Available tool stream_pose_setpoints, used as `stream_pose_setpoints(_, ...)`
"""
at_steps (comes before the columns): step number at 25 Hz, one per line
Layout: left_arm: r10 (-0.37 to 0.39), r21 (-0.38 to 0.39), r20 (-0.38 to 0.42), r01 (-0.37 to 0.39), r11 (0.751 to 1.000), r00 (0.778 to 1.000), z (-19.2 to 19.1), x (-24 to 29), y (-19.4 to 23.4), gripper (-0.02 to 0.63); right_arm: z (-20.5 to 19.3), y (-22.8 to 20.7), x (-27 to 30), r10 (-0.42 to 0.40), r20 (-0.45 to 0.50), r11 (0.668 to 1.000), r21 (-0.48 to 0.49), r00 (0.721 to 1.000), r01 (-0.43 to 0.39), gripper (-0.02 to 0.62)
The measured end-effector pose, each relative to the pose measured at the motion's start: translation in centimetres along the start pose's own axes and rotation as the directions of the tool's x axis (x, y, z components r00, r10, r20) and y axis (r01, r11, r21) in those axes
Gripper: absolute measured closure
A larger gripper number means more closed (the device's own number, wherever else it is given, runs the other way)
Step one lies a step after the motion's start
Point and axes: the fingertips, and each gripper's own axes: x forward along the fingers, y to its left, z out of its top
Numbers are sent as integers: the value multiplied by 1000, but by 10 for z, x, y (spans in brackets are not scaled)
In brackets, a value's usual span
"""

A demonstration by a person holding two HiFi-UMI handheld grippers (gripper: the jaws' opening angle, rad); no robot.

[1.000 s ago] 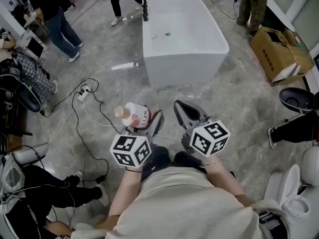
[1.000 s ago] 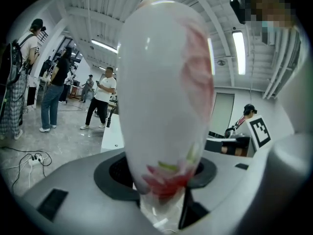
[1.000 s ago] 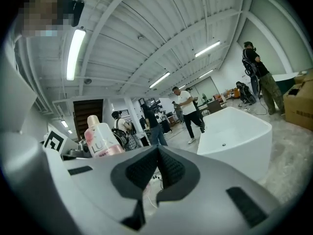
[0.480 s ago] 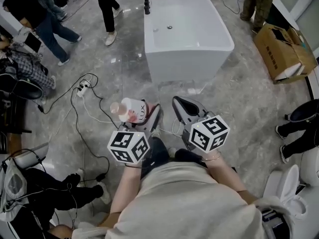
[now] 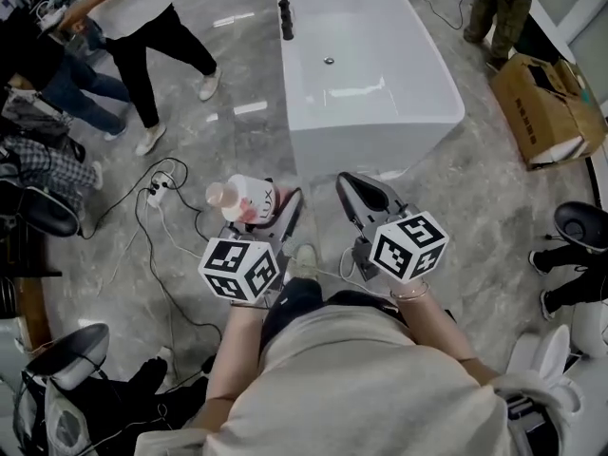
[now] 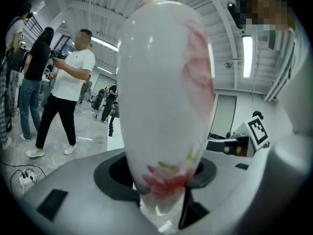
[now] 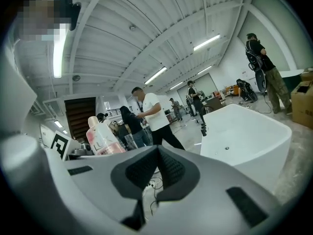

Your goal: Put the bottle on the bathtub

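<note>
The left gripper (image 5: 274, 218) clamps the white plastic bottle with a pink cap (image 5: 245, 202) at 11 o'clock. The right gripper (image 5: 364, 196), at 1 o'clock, is closed and empty. Best to turn the bottle upright, then seat its base squarely on the rim of the white rectangular bathtub (image 5: 372, 150) at 12 o'clock.

The left gripper (image 5: 266, 211) and right gripper (image 5: 351, 183) look identical: smooth grey shells (image 7: 234, 204), black ribbed pads (image 7: 146, 168), each with a white cube (image 5: 408, 245) covered in black square markers. Wearer's got a cream short-sleeved tee (image 5: 351, 388), dark trousers (image 5: 290, 304) and a thin bracelet (image 5: 410, 295).
</note>
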Motion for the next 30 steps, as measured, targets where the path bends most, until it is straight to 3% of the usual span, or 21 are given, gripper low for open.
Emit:
stream_pose_setpoints(8,-30,-17,-57,29,999,998,30,60,79,370,31,-30,89,-44,10,999,20,999,44,597)
stream_pose_setpoints(17,-70,-42,-78,67,997,995,38,92,102,370,36,-55,109,-103,-22,994,33,994,104,597)
stream_pose_setpoints(24,-38,-60,-88,33,998,995,43,131,128,370,49,-90,151,-68,-30,997,42,997,70,597)
stream_pose_setpoints(30,-1,-76,-90,-6,997,996,57,196,152,370,70,-151,195,-45,-55,997,53,997,48,597)
